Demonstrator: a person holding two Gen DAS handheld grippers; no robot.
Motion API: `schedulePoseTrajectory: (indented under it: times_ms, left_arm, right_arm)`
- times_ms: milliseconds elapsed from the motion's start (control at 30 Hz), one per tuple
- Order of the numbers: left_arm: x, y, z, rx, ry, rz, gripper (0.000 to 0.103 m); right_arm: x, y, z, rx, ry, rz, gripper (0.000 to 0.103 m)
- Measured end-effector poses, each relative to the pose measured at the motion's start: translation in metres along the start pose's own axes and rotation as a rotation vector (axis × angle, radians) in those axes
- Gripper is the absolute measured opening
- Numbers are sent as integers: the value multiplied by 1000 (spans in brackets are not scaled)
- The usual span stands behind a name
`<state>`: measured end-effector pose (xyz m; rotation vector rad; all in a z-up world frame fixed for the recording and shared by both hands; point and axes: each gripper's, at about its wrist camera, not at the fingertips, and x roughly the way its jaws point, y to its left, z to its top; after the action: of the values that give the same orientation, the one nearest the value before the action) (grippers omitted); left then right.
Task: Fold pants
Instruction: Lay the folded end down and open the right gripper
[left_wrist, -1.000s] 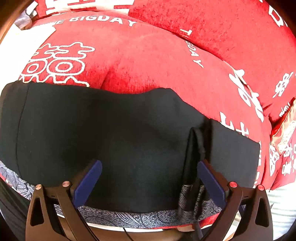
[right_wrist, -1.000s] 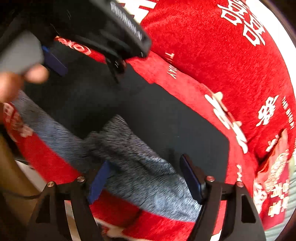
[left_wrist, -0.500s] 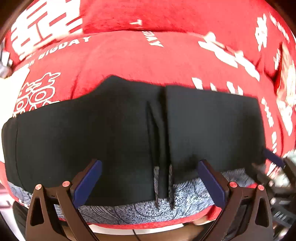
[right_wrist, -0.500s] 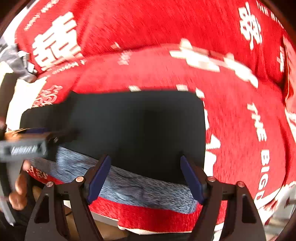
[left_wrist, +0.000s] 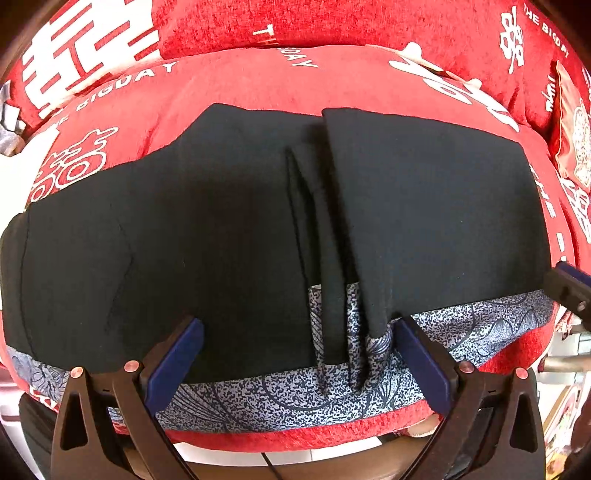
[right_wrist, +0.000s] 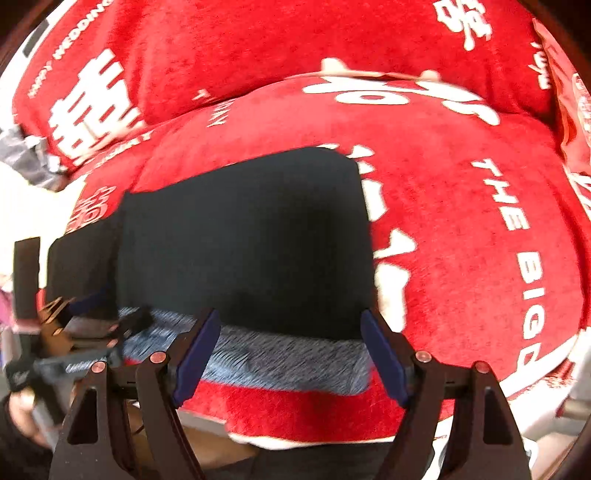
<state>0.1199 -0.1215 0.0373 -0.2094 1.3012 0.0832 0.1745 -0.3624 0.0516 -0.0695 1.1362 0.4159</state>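
Black pants with a blue-grey patterned lining edge lie spread across a red sofa cushion. A pleated bunch of fabric stands in their middle. My left gripper is open and empty just in front of the pants' near edge. In the right wrist view the pants' right end lies flat with the lining strip along the front. My right gripper is open and empty at that edge. Its tip shows at the right in the left wrist view.
Red cushions with white lettering rise behind the pants. A red patterned packet lies at the far right of the sofa. The left gripper and a hand appear at the left of the right wrist view. The sofa's front edge drops off below the grippers.
Both grippers have swung to face the pants' near edge and drawn back a little. The pleated bunch now sits between the left gripper's fingers. Both stay open.
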Motion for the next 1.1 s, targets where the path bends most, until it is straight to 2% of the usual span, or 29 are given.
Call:
schedulePoseTrajectory:
  times_ms: [33, 100, 167, 200, 267, 400, 467, 533, 600, 700, 867, 967, 1100]
  left_arm:
    - [0, 2, 0, -1, 2, -8, 103]
    - [1, 5, -2, -5, 3, -22, 103]
    - [0, 7, -5, 6, 0, -28, 103]
    - [-1, 7, -6, 14, -1, -28, 103]
    - [-6, 10, -5, 15, -3, -25, 103]
    - [-18, 12, 1, -14, -42, -46, 103]
    - [-16, 5, 2, 24, -46, -47, 103]
    - [-2, -6, -2, 84, -8, 0, 103]
    - [-2, -5, -7, 90, -42, -5, 103]
    - [-1, -3, -6, 88, -27, -19, 103]
    - [-1, -4, -8, 70, -25, -21, 103]
    - [0, -3, -6, 53, -24, -35, 103]
    - [0, 1, -8, 60, -22, -36, 103]
  right_arm:
    - [6, 6, -3, -17, 14, -10, 81]
    - [17, 26, -12, -117, 18, -109, 83]
    - [30, 48, -26, -231, 9, -202, 92]
    - [33, 52, -32, -259, -6, -228, 96]
    - [38, 58, -39, -284, -27, -262, 100]
    - [35, 52, -39, -229, -28, -248, 100]
    - [34, 54, -39, -222, -26, -268, 100]
    - [28, 57, -40, -211, -30, -287, 100]
    - [16, 57, -40, -171, -57, -254, 100]
    - [7, 51, -35, -129, -91, -189, 100]
    - [11, 49, -2, -137, -99, -187, 100]
    - [27, 51, 20, -148, -68, -166, 100]
    - [56, 58, 50, -194, -35, -222, 101]
